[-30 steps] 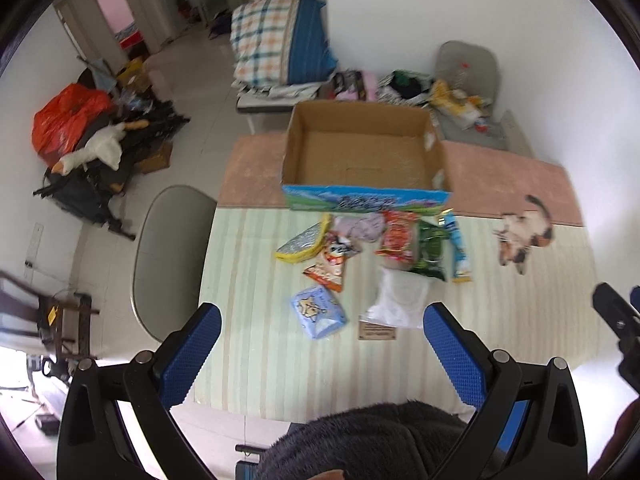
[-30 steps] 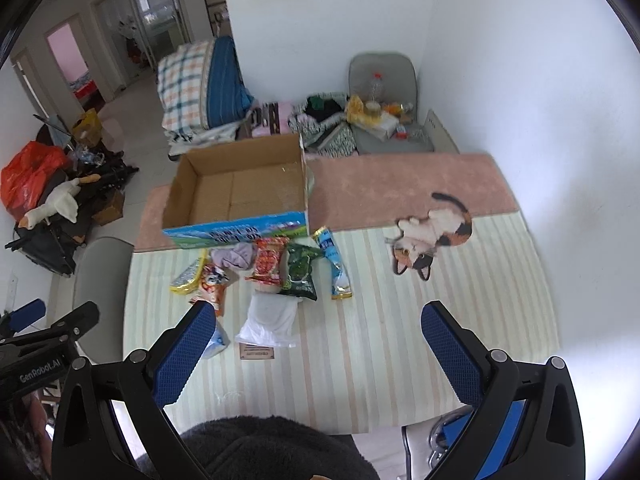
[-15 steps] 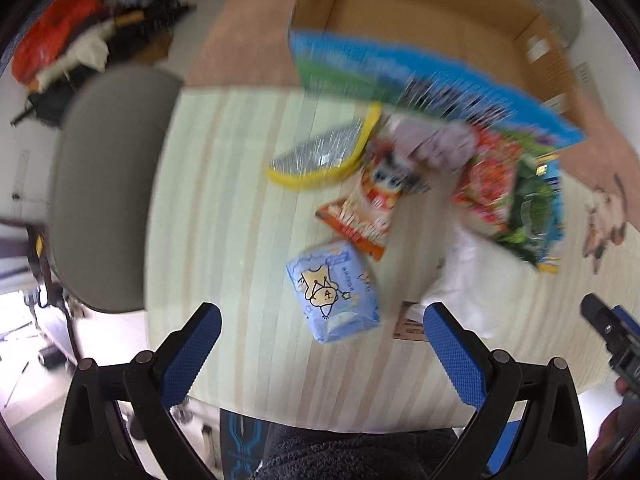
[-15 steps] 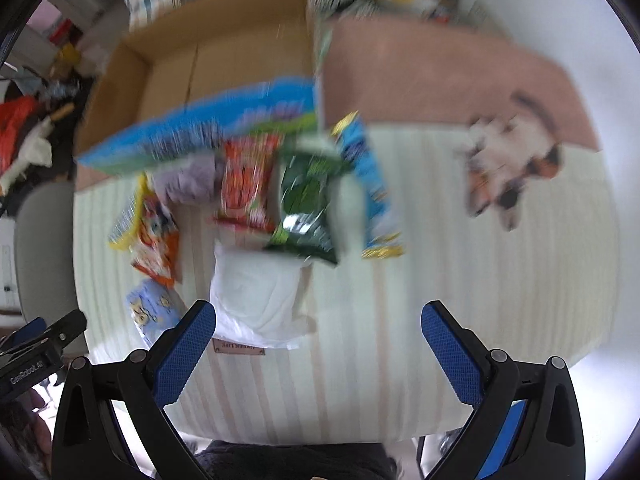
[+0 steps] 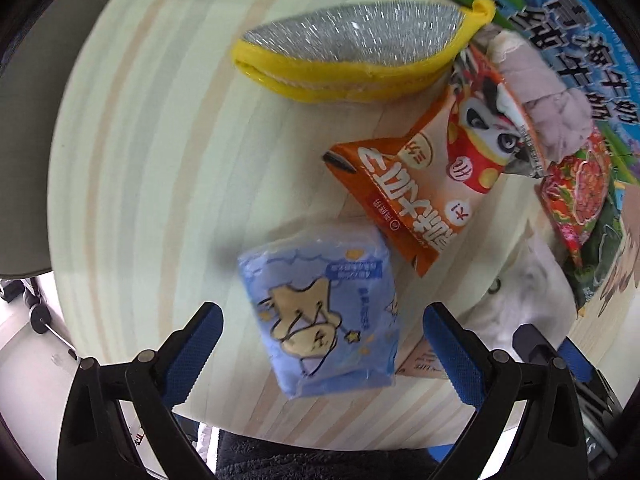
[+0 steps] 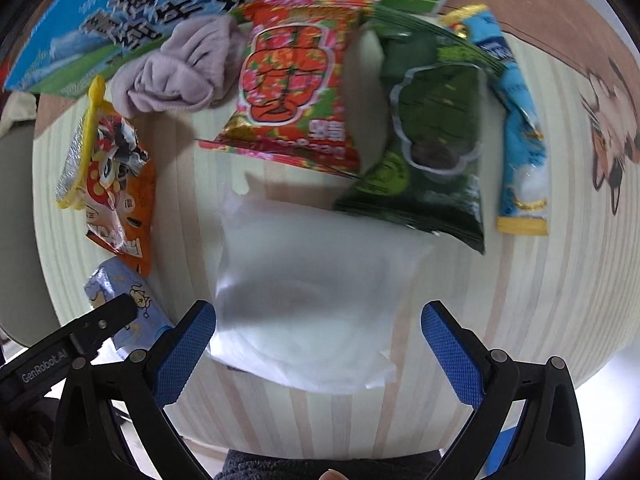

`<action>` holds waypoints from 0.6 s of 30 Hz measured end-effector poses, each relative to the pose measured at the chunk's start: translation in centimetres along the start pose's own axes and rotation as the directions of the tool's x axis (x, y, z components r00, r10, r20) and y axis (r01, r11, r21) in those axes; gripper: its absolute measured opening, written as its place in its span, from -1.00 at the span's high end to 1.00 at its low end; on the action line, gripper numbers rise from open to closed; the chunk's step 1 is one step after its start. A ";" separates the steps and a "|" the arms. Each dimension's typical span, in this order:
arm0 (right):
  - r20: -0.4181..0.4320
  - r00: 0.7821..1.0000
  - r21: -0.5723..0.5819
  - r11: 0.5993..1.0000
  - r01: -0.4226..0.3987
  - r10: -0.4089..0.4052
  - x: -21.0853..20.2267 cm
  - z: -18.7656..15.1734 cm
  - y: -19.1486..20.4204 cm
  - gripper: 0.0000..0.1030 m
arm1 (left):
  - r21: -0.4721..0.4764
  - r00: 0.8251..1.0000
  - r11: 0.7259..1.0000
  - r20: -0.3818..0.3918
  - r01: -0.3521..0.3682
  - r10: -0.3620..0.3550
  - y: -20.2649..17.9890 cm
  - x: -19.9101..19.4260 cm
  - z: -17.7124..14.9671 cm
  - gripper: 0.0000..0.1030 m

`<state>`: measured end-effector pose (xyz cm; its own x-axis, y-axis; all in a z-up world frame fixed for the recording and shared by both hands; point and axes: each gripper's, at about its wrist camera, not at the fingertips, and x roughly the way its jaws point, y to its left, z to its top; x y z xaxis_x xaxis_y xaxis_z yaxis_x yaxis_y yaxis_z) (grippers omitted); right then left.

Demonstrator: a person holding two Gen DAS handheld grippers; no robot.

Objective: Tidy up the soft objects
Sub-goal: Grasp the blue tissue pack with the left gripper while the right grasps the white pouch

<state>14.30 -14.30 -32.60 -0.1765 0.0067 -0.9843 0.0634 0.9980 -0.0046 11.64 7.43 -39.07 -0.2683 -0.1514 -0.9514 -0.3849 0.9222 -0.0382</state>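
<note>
My left gripper [image 5: 320,344] is open, its blue pads on either side of a light blue tissue pack [image 5: 320,308] lying on the striped table [image 5: 140,140]. My right gripper [image 6: 318,344] is open over a white plastic-wrapped soft pack [image 6: 312,288], pads on either side of its near end. An orange snack bag [image 5: 432,184], a yellow-edged silver scrub pad [image 5: 352,52] and a mauve cloth [image 6: 180,76] lie beyond. A red snack bag [image 6: 296,80], a green bag [image 6: 432,128] and a blue tube pack [image 6: 516,120] lie by the box.
The printed cardboard box [image 6: 140,8] stands along the far side of the items. A cat picture [image 6: 612,120] lies at the right on the table. A grey chair [image 5: 24,160] stands off the table's left edge. The left gripper's body shows in the right wrist view [image 6: 68,352].
Both grippers have dropped down and forward close to the table. The left now frames the blue tissue pack, the right the white pack. Both jaws stay open.
</note>
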 end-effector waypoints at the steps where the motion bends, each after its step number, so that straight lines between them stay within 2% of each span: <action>1: -0.005 1.000 -0.004 1.000 0.006 -0.006 0.3 0.0 0.3 -1.00 | 0.003 1.000 1.000 -0.006 0.001 -0.001 -0.1 0.4 0.1 -0.96; 5: -0.022 0.999 -0.009 0.999 0.036 -0.037 1.6 0.5 0.9 -1.00 | 0.006 0.999 1.000 -0.026 -0.018 0.018 -0.1 2.1 0.1 -0.92; 6: -0.028 0.999 -0.008 0.999 0.039 -0.039 2.0 0.5 1.0 -1.00 | 0.009 0.999 1.000 -0.029 -0.028 0.028 -0.1 2.4 0.0 -0.83; 7: -0.030 0.999 -0.004 0.999 0.037 -0.037 2.4 0.6 1.1 -1.00 | 0.014 0.999 0.999 -0.032 -0.037 0.037 0.0 2.8 -0.1 -0.63; 8: -0.034 0.999 0.003 0.999 0.034 -0.034 2.8 0.6 1.1 -1.00 | 0.019 0.998 0.999 -0.039 -0.040 0.041 0.1 3.1 -0.2 -0.52; 11: -0.035 0.999 0.009 0.999 0.035 -0.035 3.4 0.3 0.8 -1.00 | 0.024 0.999 0.999 -0.018 -0.047 0.047 0.7 3.8 -0.8 -0.33; 13: -0.036 0.999 0.014 0.999 0.033 -0.032 3.9 0.2 0.6 -1.00 | 0.029 0.998 0.998 -0.006 -0.055 0.055 0.8 3.6 -1.5 -0.13; 18: -0.036 0.999 -0.006 1.000 0.026 -0.026 4.2 -0.2 0.7 -0.76 | 0.046 0.996 0.995 0.013 -0.085 0.085 0.4 1.6 -3.4 0.09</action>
<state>13.38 -13.57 -36.65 -0.2133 -0.0170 -0.9768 0.0527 0.9982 -0.0289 8.10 6.37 -39.56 -0.2885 -0.0682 -0.9550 -0.3195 0.9471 0.0289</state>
